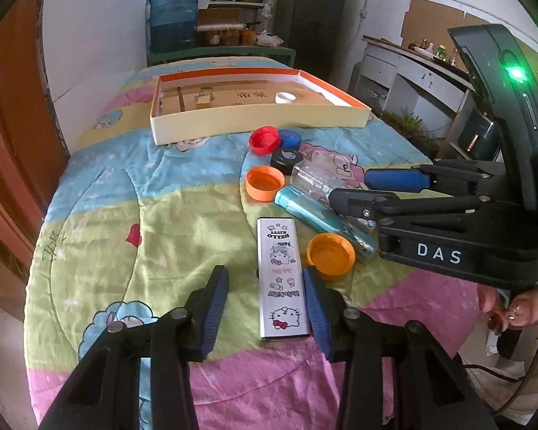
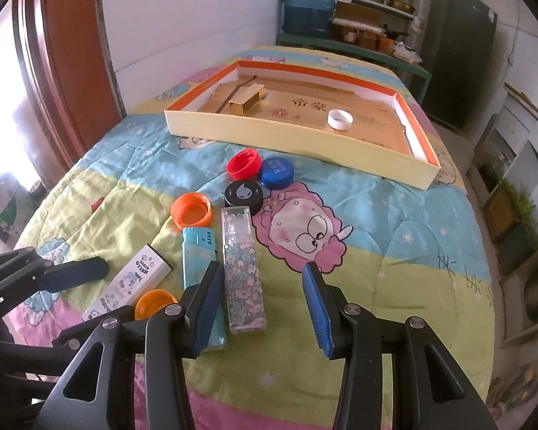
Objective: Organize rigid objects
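Note:
My left gripper (image 1: pixel 265 304) is open, its fingers on either side of a white Hello Kitty case (image 1: pixel 282 279), also in the right wrist view (image 2: pixel 129 281). My right gripper (image 2: pixel 263 304) is open above a clear floral case (image 2: pixel 243 272), with a teal lighter (image 2: pixel 201 268) beside its left finger. It shows in the left wrist view (image 1: pixel 369 188) over the clear case (image 1: pixel 315 181) and lighter (image 1: pixel 315 213). Loose caps lie around: two orange (image 1: pixel 265 182) (image 1: pixel 330 256), red (image 1: pixel 265 139), blue (image 1: pixel 290 138), black (image 1: pixel 287 159). A shallow cream box (image 1: pixel 254 123) holds a white cap (image 1: pixel 285 98).
Everything lies on a cartoon quilt (image 1: pixel 143 197) over a table. A white wall and brown door are at the left. Shelves, a water jug (image 1: pixel 174 18) and a fridge stand behind. The box also holds a small gold carton (image 2: pixel 245 100).

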